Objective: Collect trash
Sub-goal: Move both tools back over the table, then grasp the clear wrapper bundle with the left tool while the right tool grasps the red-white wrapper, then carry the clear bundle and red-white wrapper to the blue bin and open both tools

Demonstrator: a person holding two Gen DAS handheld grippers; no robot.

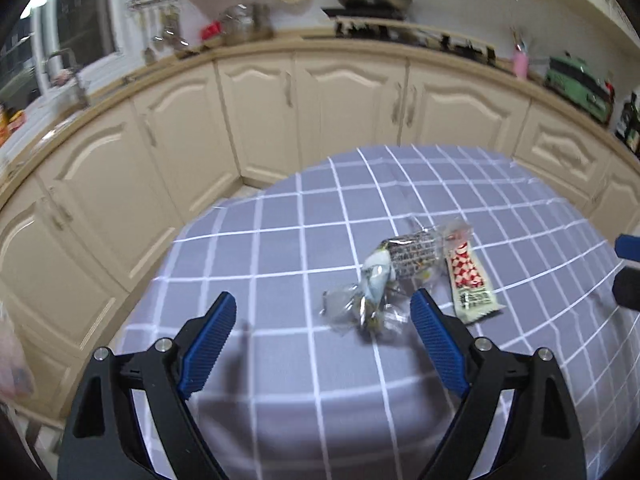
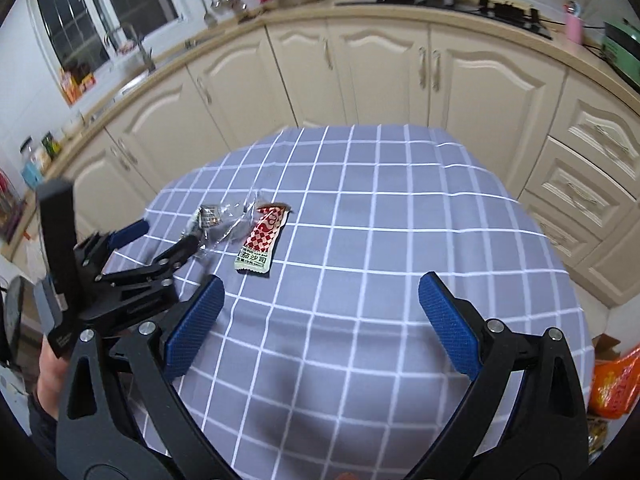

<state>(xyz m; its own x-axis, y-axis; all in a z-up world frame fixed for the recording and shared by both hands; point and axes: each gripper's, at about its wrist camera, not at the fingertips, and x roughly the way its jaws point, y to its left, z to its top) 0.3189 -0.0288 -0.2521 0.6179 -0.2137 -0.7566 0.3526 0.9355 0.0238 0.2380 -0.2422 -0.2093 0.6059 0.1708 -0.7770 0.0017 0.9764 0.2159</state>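
Observation:
A crumpled clear and silver wrapper [image 1: 376,284] lies on the blue checked tablecloth [image 1: 280,248], touching a red-and-white sauce packet [image 1: 470,280]. My left gripper [image 1: 324,312] is open, its fingers wide apart just short of the wrapper, with the wrapper near the right finger. In the right wrist view the left gripper [image 2: 168,236] is at the wrapper [image 2: 224,220], beside the sauce packet [image 2: 264,240]. My right gripper [image 2: 320,296] is open and empty, above bare cloth to the right of the trash.
Cream kitchen cabinets [image 2: 380,68] run behind the table, with a counter, stove [image 1: 368,12] and sink above. An orange bag [image 2: 616,384] sits on the floor off the table's right edge. The tablecloth hangs over the table's near edge [image 2: 320,420].

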